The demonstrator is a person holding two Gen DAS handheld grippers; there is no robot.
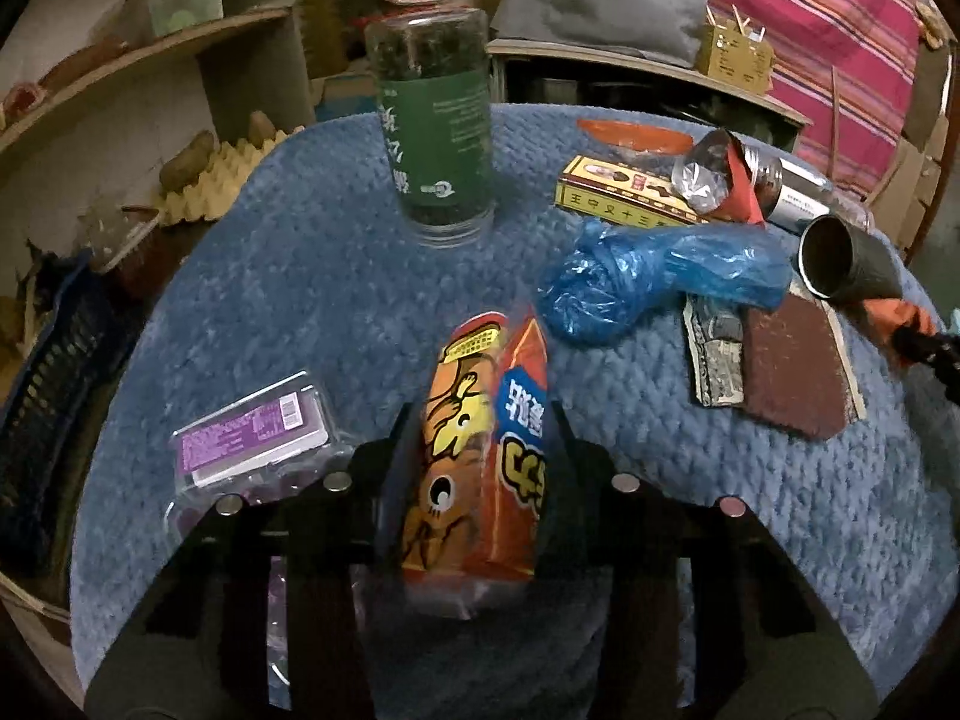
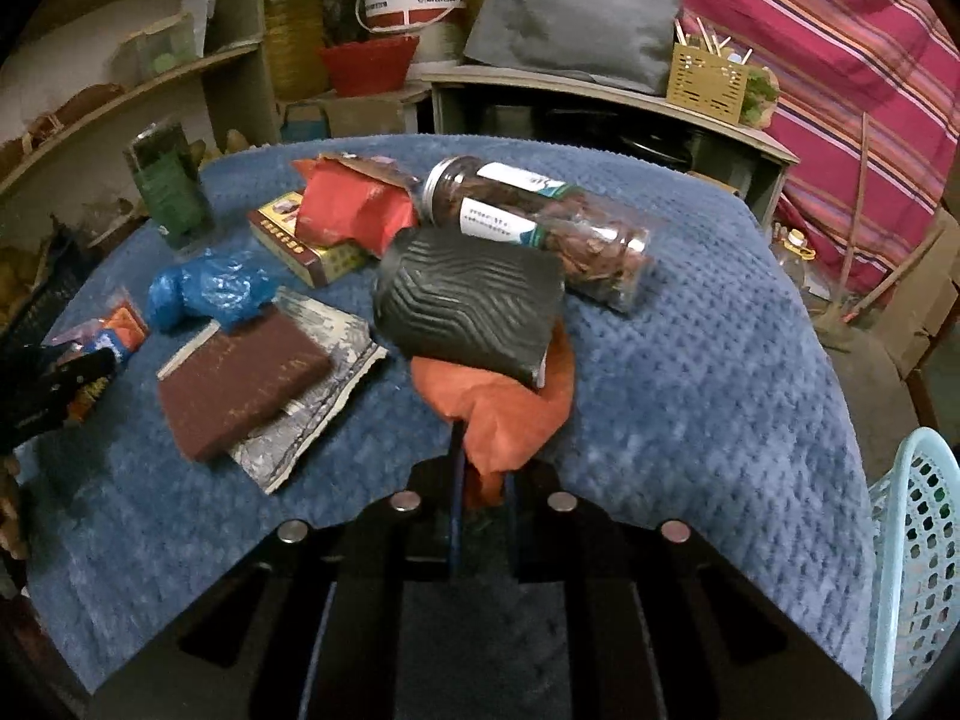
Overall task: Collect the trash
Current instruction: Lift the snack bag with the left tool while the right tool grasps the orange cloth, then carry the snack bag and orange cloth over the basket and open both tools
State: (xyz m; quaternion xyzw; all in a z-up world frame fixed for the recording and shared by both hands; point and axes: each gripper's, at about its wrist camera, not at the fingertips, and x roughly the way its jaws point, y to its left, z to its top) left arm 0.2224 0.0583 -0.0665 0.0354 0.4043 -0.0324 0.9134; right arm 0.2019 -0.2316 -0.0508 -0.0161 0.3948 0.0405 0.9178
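Fingers of left gripper [image 1: 480, 450] clamp an orange snack bag [image 1: 480, 456]; right gripper [image 2: 483, 480] fingers pinch an orange cloth [image 2: 504, 420] under a ribbed black cup [image 2: 468, 306]. Blue quilted counter [image 2: 690, 372], cluttered shelves at 10 o'clock. Labels are unreadable.

Orange snack packet [image 1: 480, 450], blue blanket [image 1: 336, 312]

blue table cover [image 2: 690, 360]: knobbly soft cloth, matt. snack packet [image 1: 480, 450]: glossy printed plastic film. blue bag [image 1: 648, 276]: thin crinkly shiny plastic. jar [image 2: 540, 228]: clear smooth plastic or glass w/ metal lid. dark cup [image 2: 468, 306]: matt, ribbed wavy surface. orange rag [image 2: 504, 414]: soft cloth. brown pad [image 2: 240, 384]: rough, matt.
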